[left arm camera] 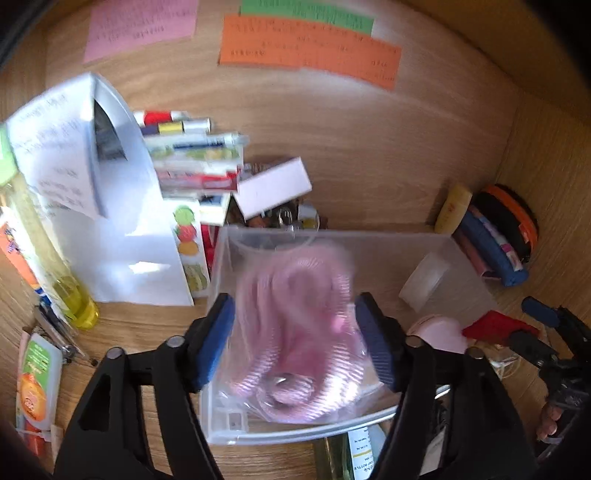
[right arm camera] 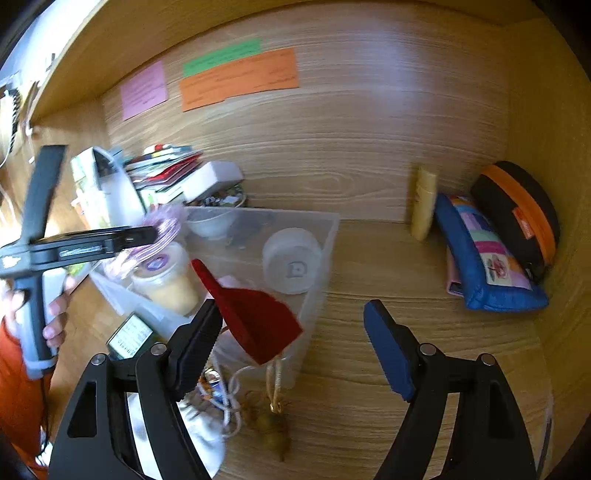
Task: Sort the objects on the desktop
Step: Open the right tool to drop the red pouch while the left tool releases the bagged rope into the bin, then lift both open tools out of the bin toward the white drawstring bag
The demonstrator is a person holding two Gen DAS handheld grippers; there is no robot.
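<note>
Over the bin: the left claw (left arm camera: 295,343) holds a pink coiled item in a clear bag (left arm camera: 295,332), blurred, its blue pads against the bag's sides above the clear plastic bin (left arm camera: 461,273).
Left claw state: narrowed onto the bag.
Right claw (right arm camera: 291,343) state: spread wide, nothing gripped between its pads; a red piece (right arm camera: 255,325) lies just beside its left finger, though contact cannot be told.
Bin contents: a white round container (right arm camera: 291,258), a pale yellow jar (right arm camera: 166,280).
Surface (right arm camera: 406,332): wooden; a blue pouch (right arm camera: 487,266) and an orange-and-black case (right arm camera: 524,218) in the right corner, a yellow tube (right arm camera: 423,206) beside them.
Back wall: pink (left arm camera: 140,26), green (left arm camera: 306,14) and orange (left arm camera: 310,51) paper notes.
</note>
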